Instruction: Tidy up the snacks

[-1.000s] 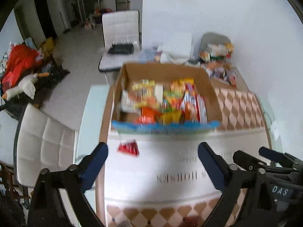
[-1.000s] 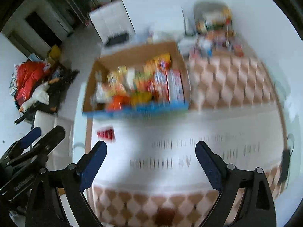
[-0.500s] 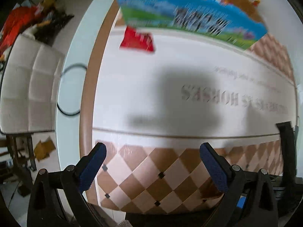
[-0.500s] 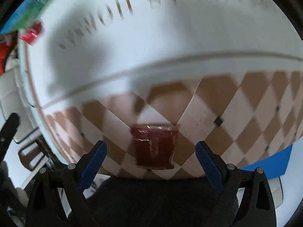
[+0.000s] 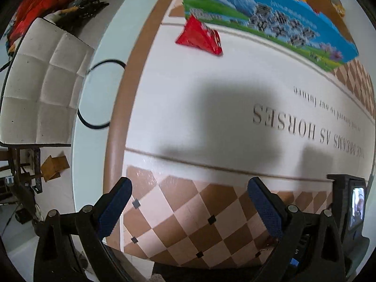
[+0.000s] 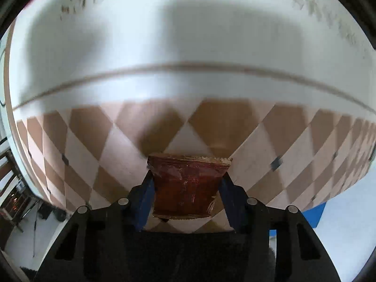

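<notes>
Right hand-held gripper [image 6: 186, 189] closed in on a dark red-brown snack packet [image 6: 188, 188], blue pads [image 6: 146, 196] pressed against its left and right edges. Packet lying at the near edge of the bench [image 6: 188, 47], on the checkered border of the cloth, crimped seam pointing away toward the white middle band. Whether lifted clear of the cloth yet: cannot tell.

Left hand-held gripper [image 5: 189, 206] spread wide, empty, hovering over the near-left corner of the bench. Farther off, a red snack packet [image 5: 199, 35] lying loose on the white cloth, just beside the printed blue-and-green wall of the snack box [image 5: 270, 21] at the far side. White padded chair [image 5: 40, 82] off the bench to the left.

Judged by looks, light and soft: thin crinkly film, likely slippery, contents possibly crumbly. Little weight to fight, but an easy thing to crush or let twist out. Side-on pinch across the width likely to buckle the film; safer near the stiffer sealed seam or across the flat faces, with gentle pressure. Likely destination the box at the far side, well apart from the packet, so a steady carry without squeezing harder. Red packet beside the box probably next, best taken by its raised ridge.
</notes>
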Tool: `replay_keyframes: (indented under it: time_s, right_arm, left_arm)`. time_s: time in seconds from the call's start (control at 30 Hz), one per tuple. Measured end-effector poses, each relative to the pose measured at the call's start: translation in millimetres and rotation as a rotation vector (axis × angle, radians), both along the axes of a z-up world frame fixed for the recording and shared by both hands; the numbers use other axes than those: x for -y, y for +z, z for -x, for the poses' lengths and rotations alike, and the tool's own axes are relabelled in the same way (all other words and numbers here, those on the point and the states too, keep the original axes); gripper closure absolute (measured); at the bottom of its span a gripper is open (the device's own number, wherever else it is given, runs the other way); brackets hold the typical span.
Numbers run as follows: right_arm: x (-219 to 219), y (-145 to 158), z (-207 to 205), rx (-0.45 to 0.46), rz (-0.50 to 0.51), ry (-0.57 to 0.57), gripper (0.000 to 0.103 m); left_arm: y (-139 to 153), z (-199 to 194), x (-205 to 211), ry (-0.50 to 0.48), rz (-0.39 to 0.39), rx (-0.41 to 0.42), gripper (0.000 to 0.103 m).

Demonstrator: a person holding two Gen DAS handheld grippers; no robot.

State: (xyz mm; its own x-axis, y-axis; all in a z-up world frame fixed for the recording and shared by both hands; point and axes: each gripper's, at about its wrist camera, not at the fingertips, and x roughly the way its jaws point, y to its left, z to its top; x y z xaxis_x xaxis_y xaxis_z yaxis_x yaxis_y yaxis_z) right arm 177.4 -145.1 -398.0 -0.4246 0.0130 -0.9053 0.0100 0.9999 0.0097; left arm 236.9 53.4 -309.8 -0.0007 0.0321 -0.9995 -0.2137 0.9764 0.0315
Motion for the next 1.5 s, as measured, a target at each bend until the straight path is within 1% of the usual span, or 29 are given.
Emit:
replay_keyframes:
  time_s: [0.03, 0.13, 0.23, 0.3, 0.43, 0.63, 0.73, 0.77, 0.83, 0.87, 0.9, 0.93, 0.97, 1.0, 1.07, 1.1, 1.17, 1.23, 1.27, 1.37, 1.43, 1.5]
  right_arm:
    - [0.5, 6.3, -6.0, 0.038, 0.008, 0.008, 0.048]
    - [-0.1, 18.9, -22.1, 0.105, 0.016, 0.018, 0.048]
    - [-0.6, 31.5, -45.6, 0.178, 0.027, 0.022, 0.048]
    - [2.4, 38.0, -63.6, 0.219, 0.034, 0.003, 0.048]
    - [9.0, 46.2, -98.1, 0.274, 0.040, -0.047, 0.048]
    - [14.5, 51.6, -138.6, 0.307, 0.055, -0.084, 0.048]
    - [16.9, 51.2, -149.3, 0.305, 0.056, -0.095, 0.048]
    - [17.0, 51.1, -152.5, 0.303, 0.055, -0.097, 0.048]
    - [14.8, 49.4, -156.6, 0.301, 0.058, -0.099, 0.048]
    - [6.2, 47.2, -166.0, 0.297, 0.057, -0.100, 0.048]
    - [5.3, 46.2, -167.8, 0.292, 0.054, -0.101, 0.048]
    - [2.1, 44.3, -173.0, 0.287, 0.052, -0.102, 0.048]
    - [-9.5, 43.6, -181.2, 0.283, 0.051, -0.102, 0.048]
    - [-7.8, 43.0, -182.0, 0.281, 0.048, -0.101, 0.048]
    - [-5.5, 43.0, -183.6, 0.279, 0.042, -0.096, 0.048]
    - [3.1, 45.8, -200.7, 0.276, 0.038, -0.092, 0.048]
    - [-0.5, 42.5, -202.7, 0.267, 0.025, -0.078, 0.048]
    - [-1.4, 44.2, -195.9, 0.252, 0.008, -0.055, 0.048]
    - [-11.0, 35.5, -191.4, 0.246, 0.003, -0.044, 0.048]
    - [-12.1, 33.8, -175.9, 0.216, -0.012, -0.017, 0.048]
    - [-10.9, 30.5, -165.9, 0.197, -0.016, -0.004, 0.048]
    - [-9.7, 26.2, -157.3, 0.186, -0.004, 0.017, 0.048]
  left_arm:
    - [3.2, -5.7, -2.3, 0.008, -0.002, 0.011, 0.002]
    - [9.6, -27.7, -11.2, 0.037, -0.010, 0.041, 0.002]
    - [9.7, -58.7, -28.0, 0.084, 0.009, 0.054, 0.002]
    - [7.4, -82.0, -40.4, 0.113, 0.025, 0.067, 0.002]
    - [-0.4, -124.4, -53.9, 0.135, 0.055, 0.079, 0.002]
    - [-34.2, -173.2, -52.8, 0.086, 0.074, 0.014, 0.002]
    - [-52.4, -185.1, -49.3, 0.050, 0.068, -0.022, 0.002]
    - [-57.9, -187.4, -49.0, 0.043, 0.068, -0.029, 0.004]
    - [-64.1, -188.7, -49.7, 0.038, 0.063, -0.040, 0.020]
    - [-66.8, -188.5, -50.1, 0.038, 0.064, -0.046, 0.045]
    - [-69.8, -187.7, -50.6, 0.037, 0.061, -0.056, 0.049]
    - [-69.0, -186.1, -51.2, 0.037, 0.064, -0.044, 0.050]
    - [-67.3, -184.2, -51.3, 0.035, 0.063, -0.033, 0.054]
    - [-66.8, -182.7, -51.2, 0.032, 0.063, -0.031, 0.058]
    - [-63.2, -176.3, -52.0, 0.036, 0.063, -0.026, 0.060]
    - [-61.7, -172.2, -52.6, 0.040, 0.069, -0.025, 0.061]
    - [-59.0, -161.0, -51.1, 0.040, 0.081, -0.028, 0.062]
    - [-55.0, -141.3, -45.0, 0.027, 0.092, -0.033, 0.062]
    - [-54.2, -134.4, -42.6, 0.019, 0.099, -0.039, 0.062]
    - [-54.7, -107.5, -33.2, -0.010, 0.114, -0.065, 0.062]
    - [-58.0, -90.8, -28.9, -0.029, 0.110, -0.083, 0.062]
    - [-60.8, -79.6, -25.8, -0.050, 0.082, -0.084, 0.062]
